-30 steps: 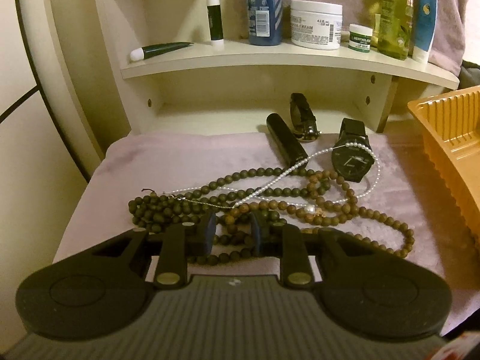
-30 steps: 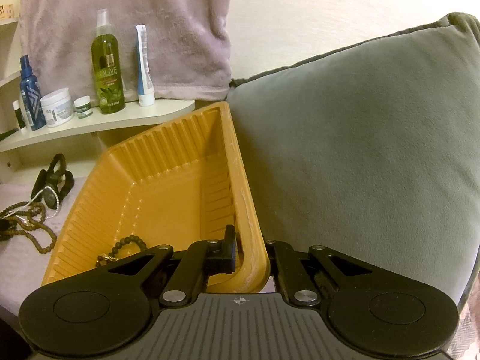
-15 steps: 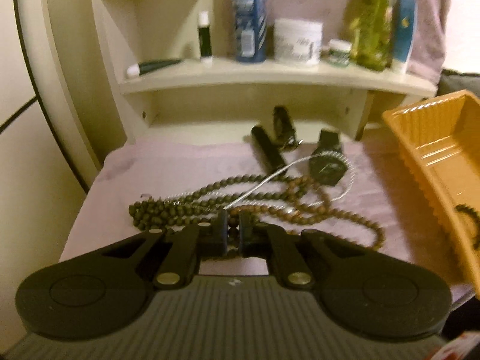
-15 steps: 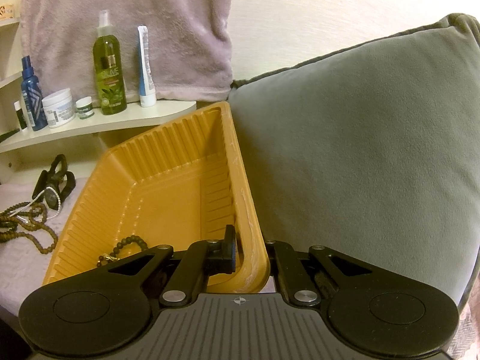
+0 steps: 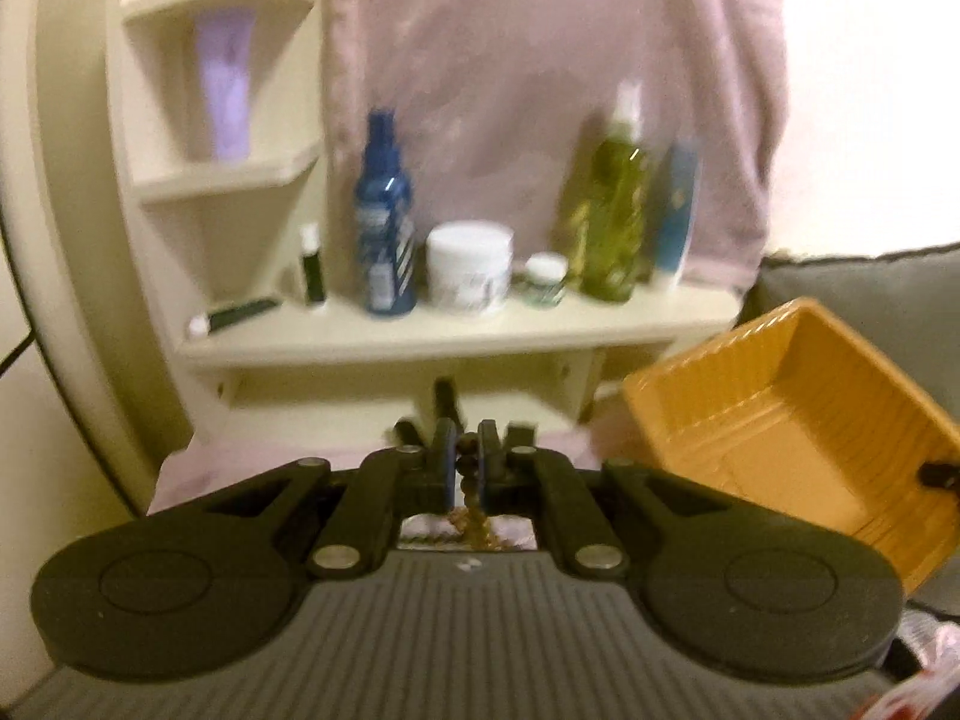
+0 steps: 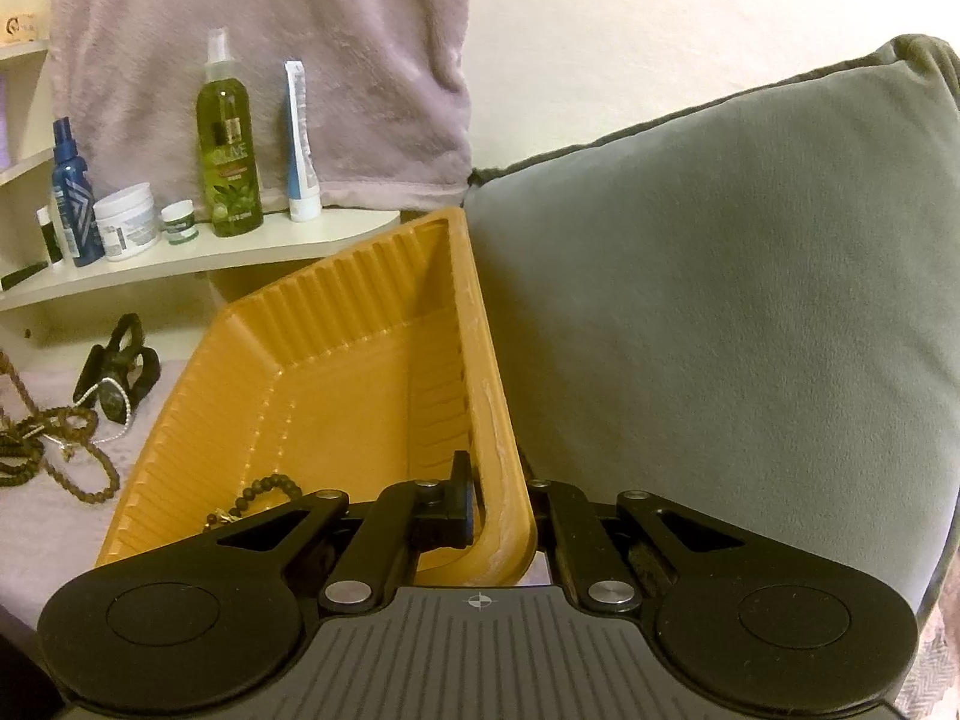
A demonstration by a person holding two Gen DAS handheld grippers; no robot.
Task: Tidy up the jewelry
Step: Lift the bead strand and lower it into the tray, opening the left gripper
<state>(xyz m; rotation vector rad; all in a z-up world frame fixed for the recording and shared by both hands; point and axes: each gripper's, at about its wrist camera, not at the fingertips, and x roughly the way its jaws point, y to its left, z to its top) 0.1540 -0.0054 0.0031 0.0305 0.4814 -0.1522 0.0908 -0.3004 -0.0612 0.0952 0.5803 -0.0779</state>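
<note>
My left gripper (image 5: 467, 462) is shut on a brown bead necklace (image 5: 471, 525), whose strand hangs down between the fingers above the cloth. The orange tray (image 5: 774, 414) stands to its right. My right gripper (image 6: 498, 498) is shut on the tray's right rim (image 6: 501, 462) and holds the tray tilted. A dark bead bracelet (image 6: 264, 495) lies inside the tray. More bead strands (image 6: 66, 450) and a black watch (image 6: 117, 381) lie on the pink cloth (image 6: 36, 516) left of the tray; a raised strand (image 6: 15, 384) runs up off the left edge.
A shelf (image 5: 456, 333) behind holds a blue bottle (image 5: 384, 222), a white jar (image 5: 470, 267), a green spray bottle (image 6: 229, 144) and tubes. A pink towel (image 6: 252, 48) hangs behind. A grey cushion (image 6: 720, 300) presses against the tray's right side.
My left gripper closed on the brown bead necklace and lifted it off the cloth, rising so the shelf fills the view. The right gripper kept hold of the tray.
</note>
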